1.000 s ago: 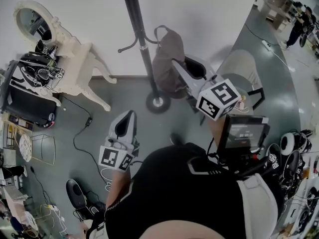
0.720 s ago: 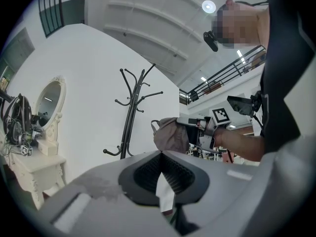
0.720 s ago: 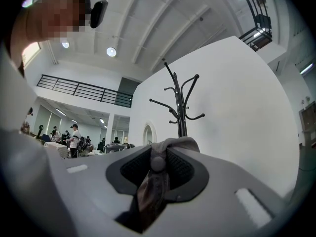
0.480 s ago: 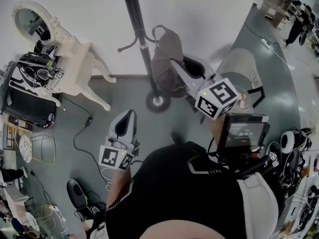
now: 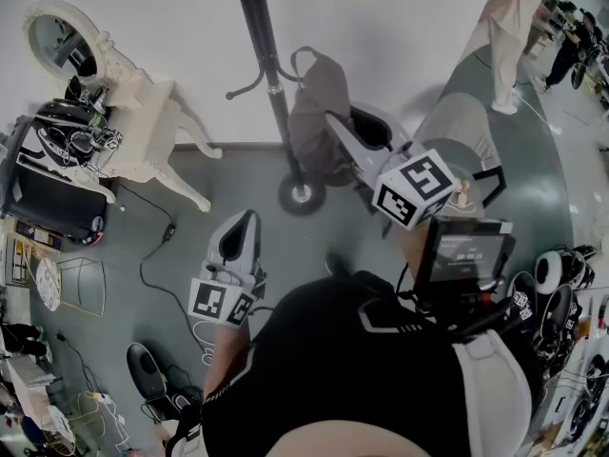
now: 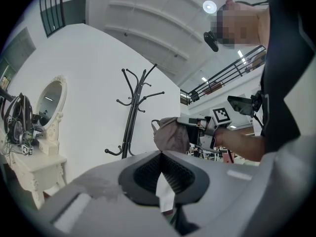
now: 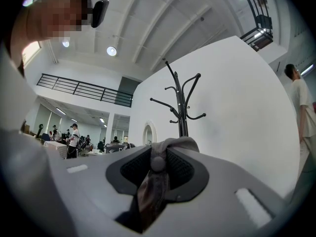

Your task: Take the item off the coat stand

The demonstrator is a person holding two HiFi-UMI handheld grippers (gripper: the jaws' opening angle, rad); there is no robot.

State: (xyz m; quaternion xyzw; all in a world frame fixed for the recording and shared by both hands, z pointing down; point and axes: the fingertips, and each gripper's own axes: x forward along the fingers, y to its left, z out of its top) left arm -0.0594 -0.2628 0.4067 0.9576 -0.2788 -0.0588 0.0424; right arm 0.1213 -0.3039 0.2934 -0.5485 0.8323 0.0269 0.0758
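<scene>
Item: grey cloth bag at upper centre, just beside coat stand; whether its loop has cleared the hook I cannot tell | Tongs: my right gripper pinches the fabric; left gripper pressed together, empty | Handling: likely soft, light, floppy; I'd hold near the loop

Grey floor bearing the coat stand, a white vanity table and a loose black cable
</scene>
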